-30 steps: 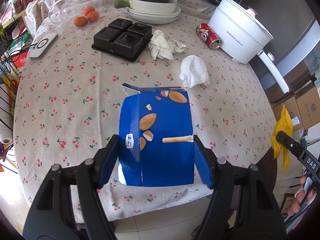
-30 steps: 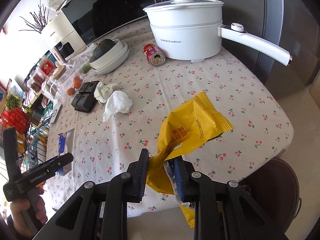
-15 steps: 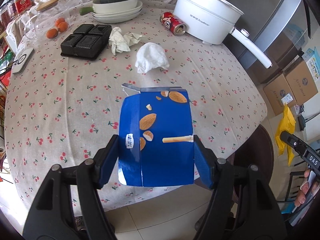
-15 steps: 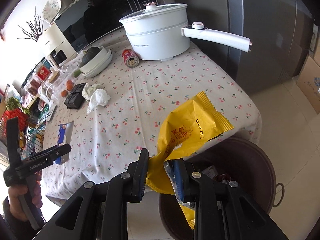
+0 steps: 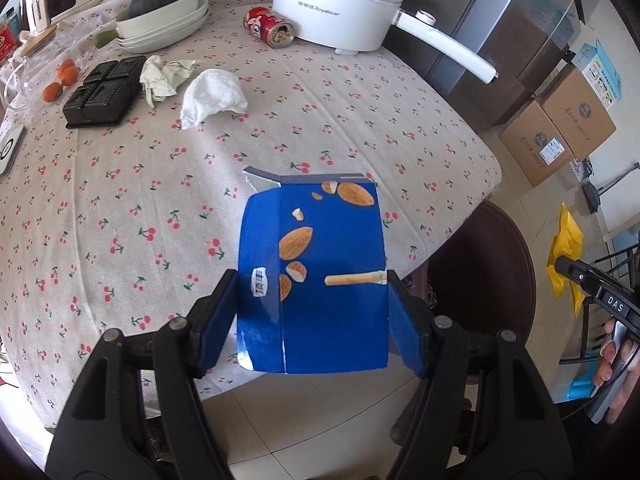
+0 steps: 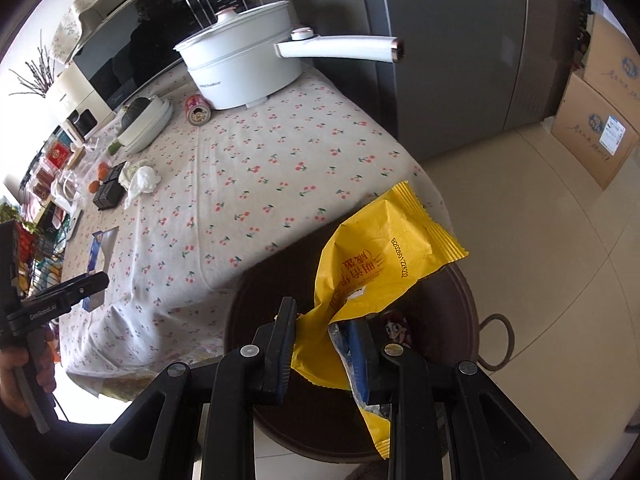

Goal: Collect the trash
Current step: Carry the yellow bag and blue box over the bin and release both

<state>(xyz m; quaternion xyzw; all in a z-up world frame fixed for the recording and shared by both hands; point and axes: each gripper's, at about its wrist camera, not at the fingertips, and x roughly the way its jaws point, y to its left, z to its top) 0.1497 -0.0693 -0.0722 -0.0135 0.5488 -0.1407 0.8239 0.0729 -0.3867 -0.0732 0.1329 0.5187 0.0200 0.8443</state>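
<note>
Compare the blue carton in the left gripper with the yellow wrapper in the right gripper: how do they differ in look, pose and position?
The blue carton is a flattened box printed with almonds; the yellow wrapper is a crinkled foil packet with red lettering. The carton is squeezed by its side edges in the left gripper; the wrapper is pinched at one end in the right gripper. The carton hangs at the table edge; the wrapper hangs over the brown bin. Both are held trash.

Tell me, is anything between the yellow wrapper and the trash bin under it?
Nothing visible. The crinkled yellow plastic snack wrapper, pinched in the right gripper, hangs right above the open mouth of the round dark brown trash bin. Only other trash lies inside, and the table edge sits off to the side.
</note>
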